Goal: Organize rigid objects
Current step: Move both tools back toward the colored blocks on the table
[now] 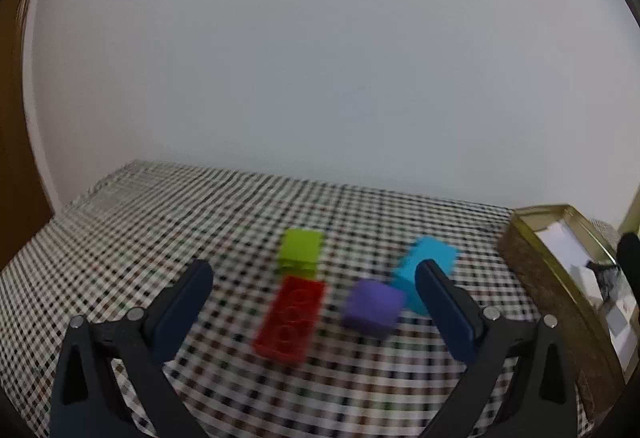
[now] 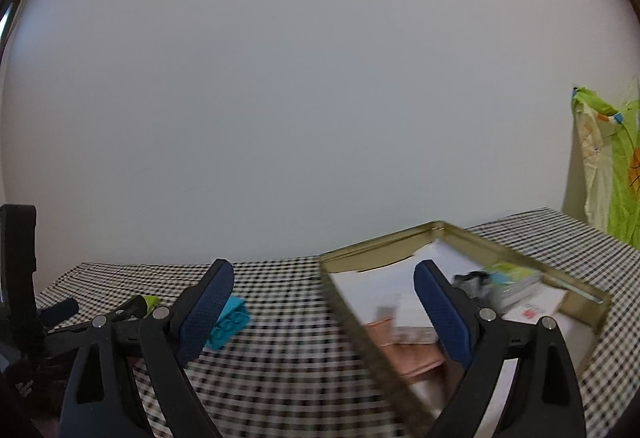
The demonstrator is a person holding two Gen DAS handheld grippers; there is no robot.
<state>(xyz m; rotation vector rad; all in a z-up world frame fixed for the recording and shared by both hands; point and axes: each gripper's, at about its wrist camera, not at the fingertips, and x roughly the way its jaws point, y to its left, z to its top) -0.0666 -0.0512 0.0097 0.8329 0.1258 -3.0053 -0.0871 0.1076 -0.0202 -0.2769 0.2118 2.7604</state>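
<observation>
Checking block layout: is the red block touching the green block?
Cannot tell. In the left wrist view the red block and green block sit end to end, but blur hides any gap.

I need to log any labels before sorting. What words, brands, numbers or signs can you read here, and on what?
None can be read.
Red mark on the white card in the gold tin: too blurred.
Printed items in the tin: too blurred.
Red brick, green brick, blue brick, purple cube: no text shows.
</observation>
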